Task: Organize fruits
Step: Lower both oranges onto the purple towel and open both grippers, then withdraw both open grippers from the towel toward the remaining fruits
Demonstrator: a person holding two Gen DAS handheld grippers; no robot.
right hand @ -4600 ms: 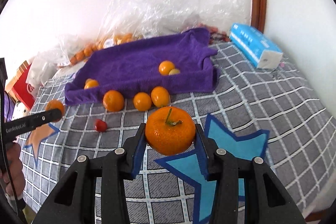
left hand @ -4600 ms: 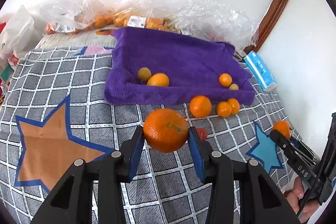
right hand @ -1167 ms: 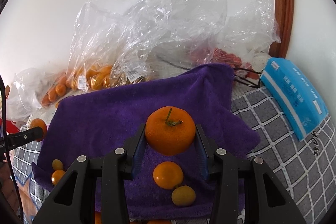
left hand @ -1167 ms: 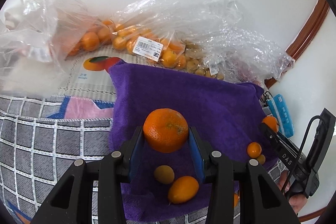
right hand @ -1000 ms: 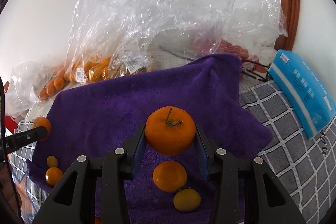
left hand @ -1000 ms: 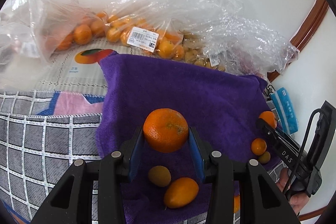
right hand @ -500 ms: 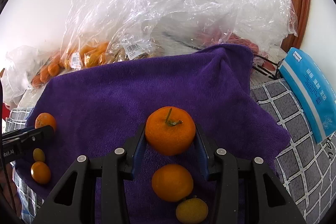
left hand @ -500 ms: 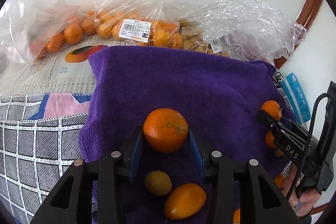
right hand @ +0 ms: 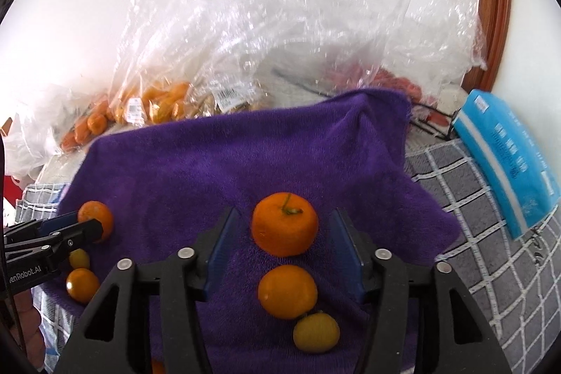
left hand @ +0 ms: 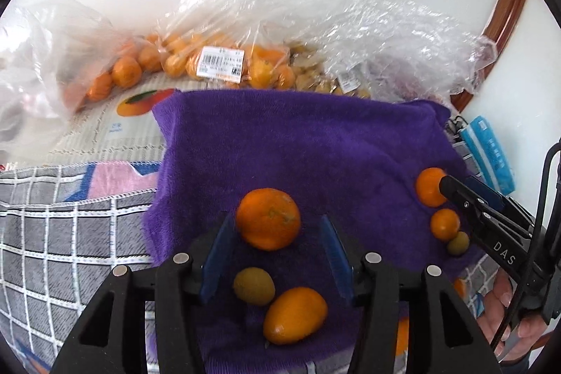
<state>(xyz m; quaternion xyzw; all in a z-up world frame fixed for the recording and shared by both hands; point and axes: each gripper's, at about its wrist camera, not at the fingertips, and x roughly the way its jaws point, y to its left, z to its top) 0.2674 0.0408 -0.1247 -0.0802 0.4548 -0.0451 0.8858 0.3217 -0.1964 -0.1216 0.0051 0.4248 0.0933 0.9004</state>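
My left gripper and right gripper jaws have just been opening, each pad clear of its orange now resting on the purple towel. I am judging it best to lift straight away, avoiding nudging the smaller fruits nearer on the towel.

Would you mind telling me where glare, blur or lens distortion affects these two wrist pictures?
Left wrist view: the plastic bags glint against a washed-out white wall, the door frame bows near the dark round rim, and the bagged fruit is soft. Right wrist view: the bags are overexposed and smeared; the purple towel stays clear.
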